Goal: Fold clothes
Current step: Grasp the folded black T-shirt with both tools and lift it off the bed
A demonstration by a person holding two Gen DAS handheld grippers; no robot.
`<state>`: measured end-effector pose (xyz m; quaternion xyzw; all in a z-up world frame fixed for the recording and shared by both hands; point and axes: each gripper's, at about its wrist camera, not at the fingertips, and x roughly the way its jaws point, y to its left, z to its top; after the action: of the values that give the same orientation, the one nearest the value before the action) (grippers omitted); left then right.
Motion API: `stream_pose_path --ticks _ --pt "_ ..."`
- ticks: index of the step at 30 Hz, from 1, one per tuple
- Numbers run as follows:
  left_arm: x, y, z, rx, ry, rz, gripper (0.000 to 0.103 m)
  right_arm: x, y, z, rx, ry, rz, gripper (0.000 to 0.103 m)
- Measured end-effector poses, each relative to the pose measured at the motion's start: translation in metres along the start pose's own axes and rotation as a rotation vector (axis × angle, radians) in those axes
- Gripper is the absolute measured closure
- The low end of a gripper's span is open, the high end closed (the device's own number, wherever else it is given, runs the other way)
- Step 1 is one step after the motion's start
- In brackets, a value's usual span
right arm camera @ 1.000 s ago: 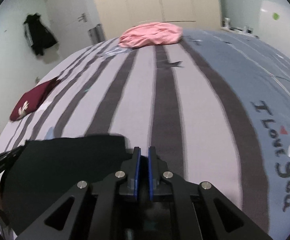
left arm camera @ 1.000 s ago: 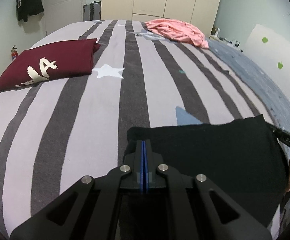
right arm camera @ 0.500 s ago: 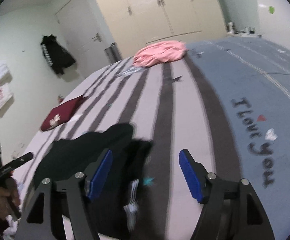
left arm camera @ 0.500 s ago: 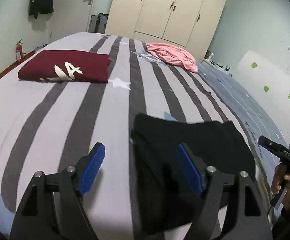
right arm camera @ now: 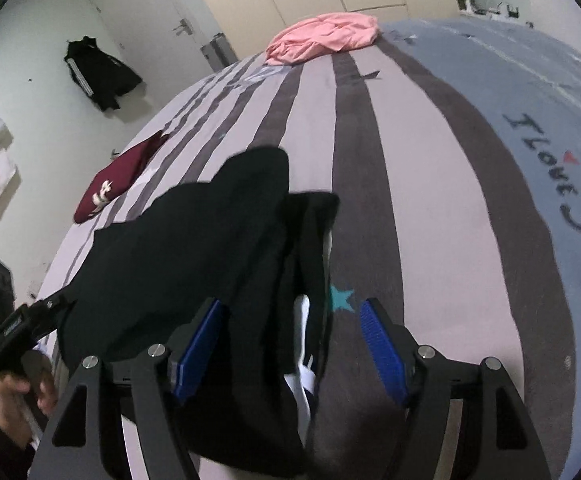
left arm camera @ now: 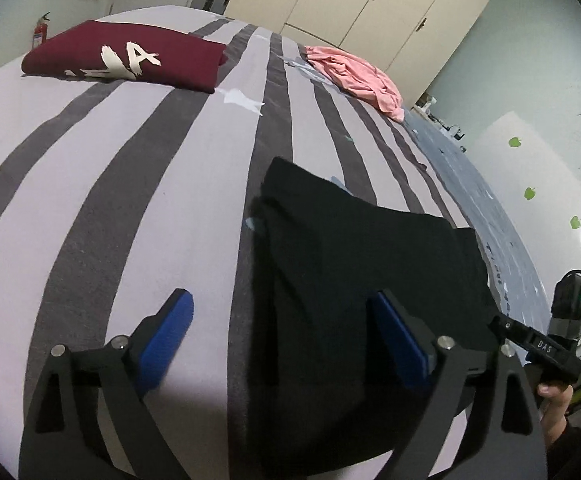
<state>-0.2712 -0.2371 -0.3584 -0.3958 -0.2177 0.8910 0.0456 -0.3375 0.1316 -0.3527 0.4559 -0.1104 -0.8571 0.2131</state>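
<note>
A wide bed [left arm camera: 90,184] fills the room, its cover striped grey and pale lilac, turning blue on the right with "I Love You" lettering [right arm camera: 562,200]. Cream wardrobe doors [left arm camera: 362,4] stand at the far wall, a black jacket [right arm camera: 98,72] hangs beside a white door, and a red fire extinguisher [left arm camera: 39,32] sits at the far left. A folded maroon shirt [left arm camera: 126,56] lies far left on the bed, a crumpled pink garment [left arm camera: 354,76] far right. The black garment [left arm camera: 354,264] lies folded on the near part of the bed. The left tongs [left arm camera: 286,328] hang wide open over its left edge, holding nothing; the right tongs [right arm camera: 294,336] are equally wide over its right edge, gripping nothing
</note>
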Motion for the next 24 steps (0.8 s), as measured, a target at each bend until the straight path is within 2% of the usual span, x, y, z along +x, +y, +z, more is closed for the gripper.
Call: stream_pose_path --ticks 7,9,14,17,19,21,22,24 --pt "0.006 -0.010 -0.003 0.020 0.026 -0.053 0.013 0.004 0.003 0.002 0.031 0.011 0.106 0.034" --pt "0.009 -0.013 -0.003 0.021 0.036 -0.064 0.013 0.009 0.006 0.003 0.025 0.021 0.111 0.034" --pt "0.018 -0.026 -0.006 0.050 0.068 -0.112 0.015 0.015 -0.001 0.006 0.095 0.014 0.165 0.035" --pt "0.026 -0.034 -0.005 0.062 0.065 -0.131 0.020 0.019 0.009 0.005 0.044 0.011 0.176 0.037" --pt "0.031 -0.037 -0.005 0.073 0.053 -0.139 0.023 0.023 0.011 0.005 0.034 0.006 0.207 0.045" --pt "0.032 -0.036 -0.005 0.066 0.043 -0.171 0.038 0.025 0.006 0.004 0.045 -0.001 0.250 0.064" --pt "0.032 -0.034 -0.005 0.060 0.039 -0.179 0.041 0.026 0.004 0.004 0.051 -0.004 0.271 0.068" --pt "0.029 -0.030 -0.004 0.050 0.030 -0.187 0.057 0.027 0.002 0.003 0.059 -0.007 0.295 0.079"
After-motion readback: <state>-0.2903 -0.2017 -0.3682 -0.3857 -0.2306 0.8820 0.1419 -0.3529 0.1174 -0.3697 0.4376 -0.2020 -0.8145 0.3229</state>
